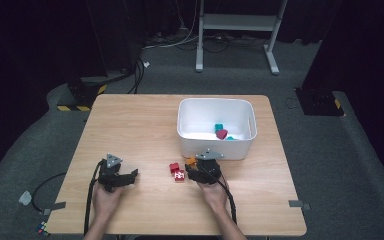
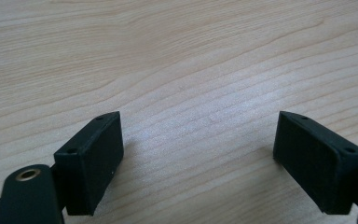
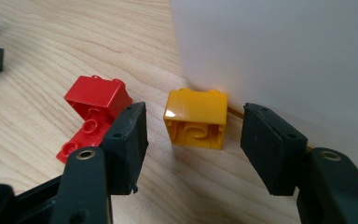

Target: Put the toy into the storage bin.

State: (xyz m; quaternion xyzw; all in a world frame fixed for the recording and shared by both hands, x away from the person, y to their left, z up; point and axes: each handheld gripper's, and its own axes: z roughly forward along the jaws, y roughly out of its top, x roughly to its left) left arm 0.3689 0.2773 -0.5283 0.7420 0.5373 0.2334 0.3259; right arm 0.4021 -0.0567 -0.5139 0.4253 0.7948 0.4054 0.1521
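Observation:
An orange-yellow brick (image 3: 196, 119) lies on its side against the outer wall of the white bin (image 3: 284, 60), its hollow underside facing me. My right gripper (image 3: 193, 144) is open, one jaw on each side of the brick and just short of it, not touching. In the high view the brick (image 1: 191, 161) shows at the bin's (image 1: 215, 147) front left corner, with the right gripper (image 1: 194, 169) right behind it. My left gripper (image 2: 198, 154) is open over bare wood with nothing between its jaws; it rests at the table's front left (image 1: 130, 176).
A red brick (image 3: 95, 109) lies just left of the right gripper's left jaw, and there are two red pieces (image 1: 176, 171) in the high view. Teal blocks (image 1: 219, 128) and a dark red one (image 1: 222, 134) sit inside the bin. The wooden table (image 1: 130, 125) stands on grey carpet.

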